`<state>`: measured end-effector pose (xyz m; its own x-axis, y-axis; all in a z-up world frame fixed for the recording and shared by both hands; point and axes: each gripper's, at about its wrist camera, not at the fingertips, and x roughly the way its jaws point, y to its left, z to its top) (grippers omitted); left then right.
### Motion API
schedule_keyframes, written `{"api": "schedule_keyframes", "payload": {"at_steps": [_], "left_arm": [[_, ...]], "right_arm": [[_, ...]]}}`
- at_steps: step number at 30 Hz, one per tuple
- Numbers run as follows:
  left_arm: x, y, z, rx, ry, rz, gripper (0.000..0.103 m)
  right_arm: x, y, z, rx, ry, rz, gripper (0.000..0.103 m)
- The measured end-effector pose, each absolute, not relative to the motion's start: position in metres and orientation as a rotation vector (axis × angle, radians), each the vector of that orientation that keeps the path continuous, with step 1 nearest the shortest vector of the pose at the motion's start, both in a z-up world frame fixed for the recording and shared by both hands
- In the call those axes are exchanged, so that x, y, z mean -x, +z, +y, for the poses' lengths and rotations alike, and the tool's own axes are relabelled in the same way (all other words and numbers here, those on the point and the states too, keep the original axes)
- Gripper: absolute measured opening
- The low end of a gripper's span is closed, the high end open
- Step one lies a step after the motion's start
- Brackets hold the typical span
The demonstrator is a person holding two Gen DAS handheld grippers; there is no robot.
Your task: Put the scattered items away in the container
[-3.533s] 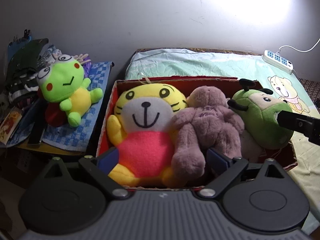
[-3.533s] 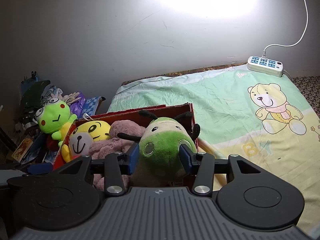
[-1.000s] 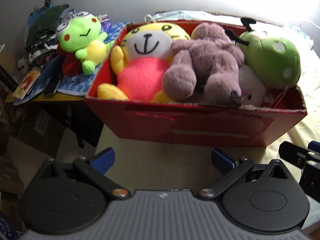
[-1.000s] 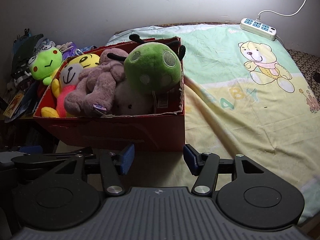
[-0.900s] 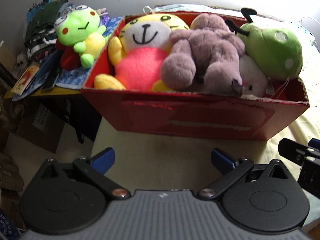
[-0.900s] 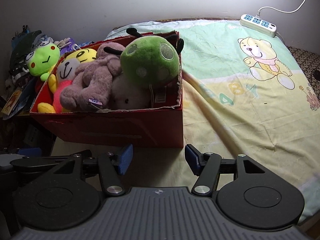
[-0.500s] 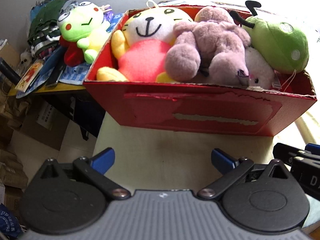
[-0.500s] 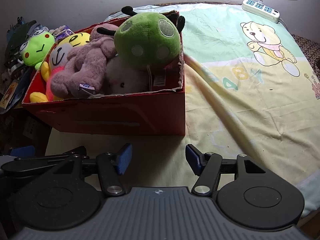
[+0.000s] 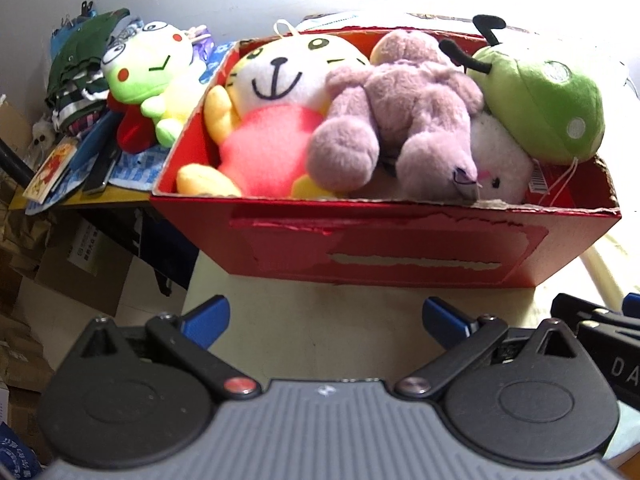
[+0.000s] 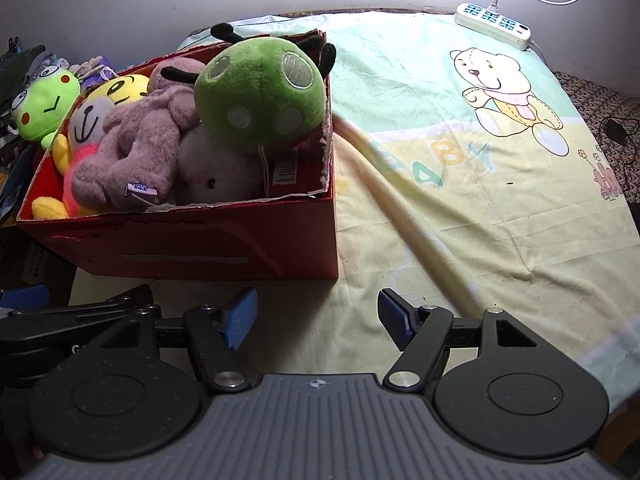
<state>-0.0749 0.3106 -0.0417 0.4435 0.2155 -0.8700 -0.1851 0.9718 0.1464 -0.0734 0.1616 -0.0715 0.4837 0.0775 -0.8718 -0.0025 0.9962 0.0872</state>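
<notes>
Left gripper (image 9: 326, 318) spread wide, holding nothing, over bare sheet. Right gripper (image 10: 318, 316) empty too, its jaws opening, nothing between them. Red box (image 9: 384, 244) at twelve o'clock from the left gripper holds the plush toys (image 9: 400, 120).

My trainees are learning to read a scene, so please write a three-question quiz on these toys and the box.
1. True or false: the purple plush bear lies inside the red cardboard box.
2. Which toy sits outside the box? A) green round-headed plush with black antennae B) bright green frog plush C) yellow plush tiger in a pink shirt
3. Fill in: nothing lies between the right gripper fingers; they are ____.

Key: 1 true; 2 B; 3 opening.
</notes>
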Motion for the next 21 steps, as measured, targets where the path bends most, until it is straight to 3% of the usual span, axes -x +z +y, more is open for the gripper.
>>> {"api": "schedule_keyframes", "payload": {"at_steps": [21], "left_arm": [[0.084, -0.031, 0.357, 0.002, 0.267, 1.021, 0.102]], "right_arm": [[0.076, -0.059, 0.203, -0.064, 0.089, 1.035, 0.071]]}}
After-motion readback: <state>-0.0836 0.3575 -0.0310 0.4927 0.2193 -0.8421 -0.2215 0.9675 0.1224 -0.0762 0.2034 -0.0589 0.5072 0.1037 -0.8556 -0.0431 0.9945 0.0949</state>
